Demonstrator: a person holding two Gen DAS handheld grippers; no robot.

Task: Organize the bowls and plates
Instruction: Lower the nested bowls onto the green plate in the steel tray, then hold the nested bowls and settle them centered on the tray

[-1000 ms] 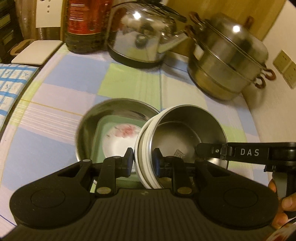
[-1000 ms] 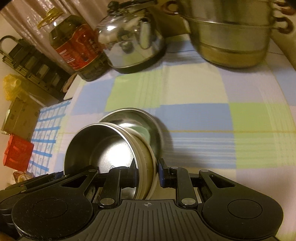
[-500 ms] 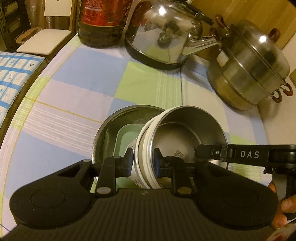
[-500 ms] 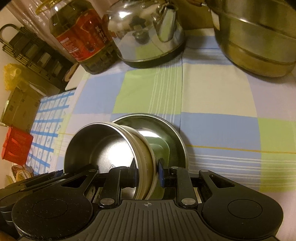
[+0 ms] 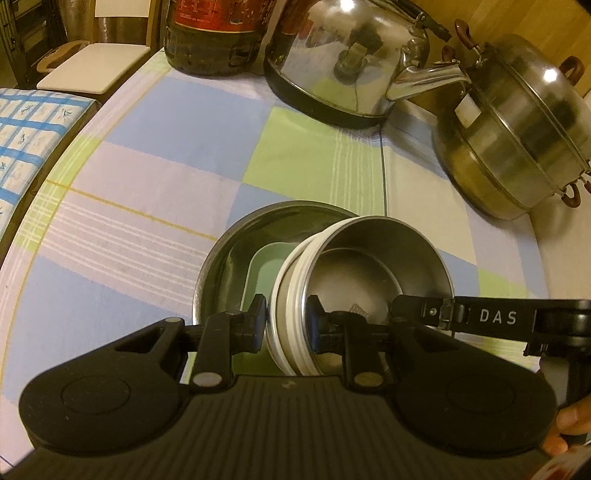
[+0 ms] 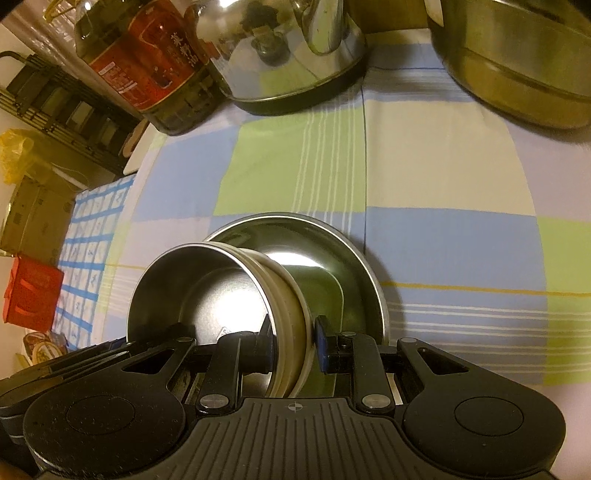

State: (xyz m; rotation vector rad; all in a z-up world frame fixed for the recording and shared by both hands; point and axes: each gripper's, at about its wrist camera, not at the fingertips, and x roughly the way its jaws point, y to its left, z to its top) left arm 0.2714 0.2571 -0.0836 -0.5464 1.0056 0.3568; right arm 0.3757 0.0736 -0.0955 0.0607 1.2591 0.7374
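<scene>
A table (image 5: 155, 192) covered by a checked cloth (image 6: 443, 177) in blue, green, lilac and cream carries everything. At its far edge stand an oil bottle (image 5: 214, 33) with a red label, a shiny kettle (image 5: 347, 59) on a black base just right of it, and a lidded steel steamer pot (image 5: 517, 129) further right, the kettle's spout reaching toward the pot. Nearer, in the middle of the cloth, sits a wide steel pan (image 6: 332, 251) well apart from those three, with a pale green dish (image 5: 262, 280) lying inside it.
</scene>
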